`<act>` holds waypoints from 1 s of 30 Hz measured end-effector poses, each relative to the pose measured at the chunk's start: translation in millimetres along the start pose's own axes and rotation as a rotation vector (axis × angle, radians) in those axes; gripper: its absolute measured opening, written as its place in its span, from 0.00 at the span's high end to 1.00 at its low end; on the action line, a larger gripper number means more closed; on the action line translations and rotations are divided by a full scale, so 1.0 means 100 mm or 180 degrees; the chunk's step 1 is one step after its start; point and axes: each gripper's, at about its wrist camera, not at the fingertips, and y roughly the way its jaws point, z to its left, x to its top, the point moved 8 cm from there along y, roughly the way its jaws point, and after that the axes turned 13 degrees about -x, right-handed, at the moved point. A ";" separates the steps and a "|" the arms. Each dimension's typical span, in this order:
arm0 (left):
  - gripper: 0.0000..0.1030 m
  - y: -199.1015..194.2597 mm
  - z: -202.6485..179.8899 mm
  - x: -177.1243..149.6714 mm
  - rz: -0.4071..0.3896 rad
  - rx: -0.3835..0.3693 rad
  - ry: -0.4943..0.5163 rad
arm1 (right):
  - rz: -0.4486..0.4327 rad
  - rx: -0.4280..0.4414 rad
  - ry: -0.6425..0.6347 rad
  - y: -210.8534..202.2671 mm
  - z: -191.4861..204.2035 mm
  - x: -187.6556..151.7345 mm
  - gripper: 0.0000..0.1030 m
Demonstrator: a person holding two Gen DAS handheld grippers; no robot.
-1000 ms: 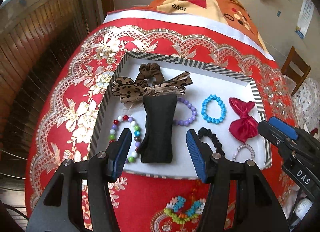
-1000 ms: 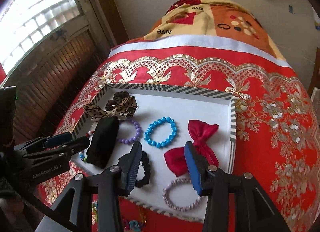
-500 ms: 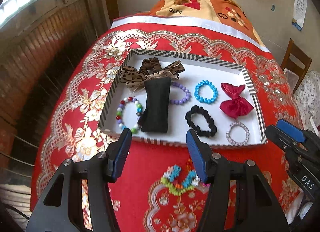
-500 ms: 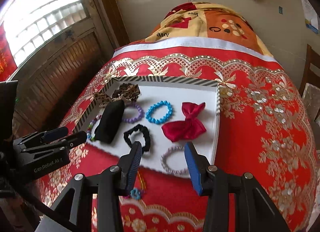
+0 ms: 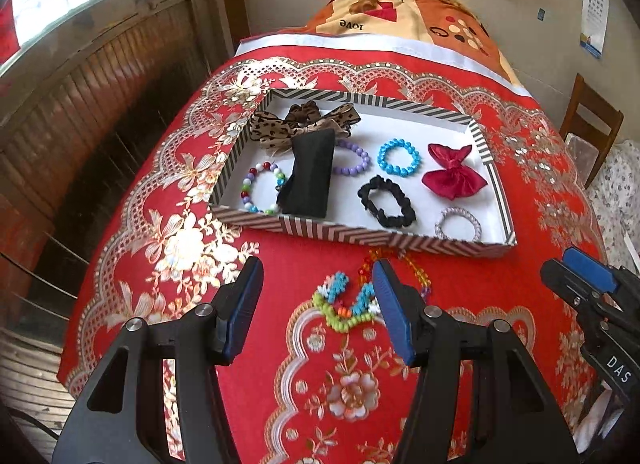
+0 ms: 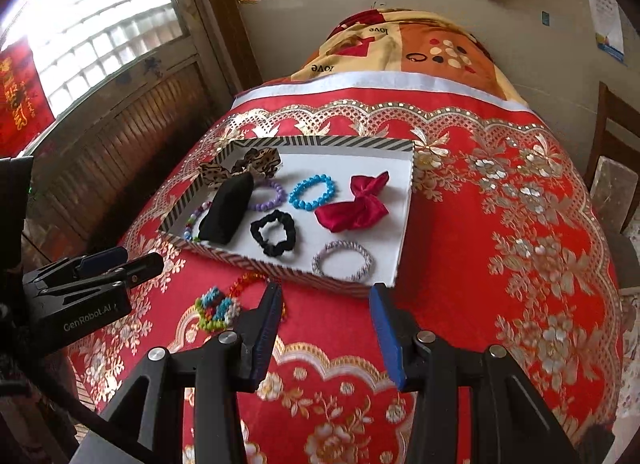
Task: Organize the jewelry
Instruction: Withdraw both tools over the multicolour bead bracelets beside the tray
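A striped-rim white tray on the red cloth holds a leopard bow, a black pouch, a multicolour bead bracelet, a purple one, a blue one, a red bow, a black scrunchie and a silvery hair tie. Two beaded bracelets lie on the cloth in front of the tray. My left gripper and right gripper hover open and empty before the tray.
The red floral tablecloth covers a table with a patterned blanket at its far end. A wooden shuttered wall runs along the left. A wooden chair stands at the right.
Both grippers have pulled back from over the tray toward the near side of the table. The loose beaded bracelets in front of the tray have come fully into view.
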 end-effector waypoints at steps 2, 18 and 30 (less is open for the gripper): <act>0.45 -0.04 -0.02 -0.05 -0.0015 0.0011 0.0004 | -0.0006 -0.0010 -0.0011 -0.05 -0.02 -0.06 0.58; 0.45 -0.13 0.02 -0.31 0.0028 0.0022 -0.0058 | 0.0062 -0.0025 -0.0048 -0.18 -0.04 -0.35 0.53; 0.45 0.02 0.44 -0.49 0.0277 -0.0233 -0.0436 | 0.0230 0.0003 -0.0045 -0.03 -0.08 -0.52 0.49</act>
